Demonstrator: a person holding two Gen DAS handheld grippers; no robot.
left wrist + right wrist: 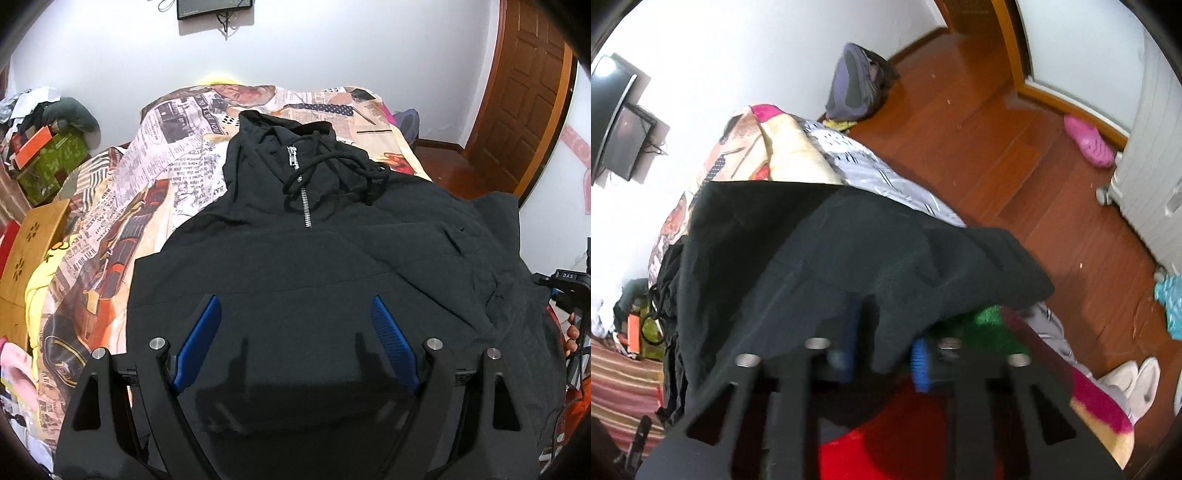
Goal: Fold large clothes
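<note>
Black hoodie lies spread front-up across the bed, ready for folding; left gripper hovers wide open, empty, above its hem; right gripper pinches its bed-edge side for lifting

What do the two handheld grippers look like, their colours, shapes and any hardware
The left gripper has matte black angular arms with triangular cutouts, round silver pins on the joints, and textured blue pads lining the fingers. The right gripper is the same build: black arms, triangular cutouts, silver pins, blue pads.
</note>
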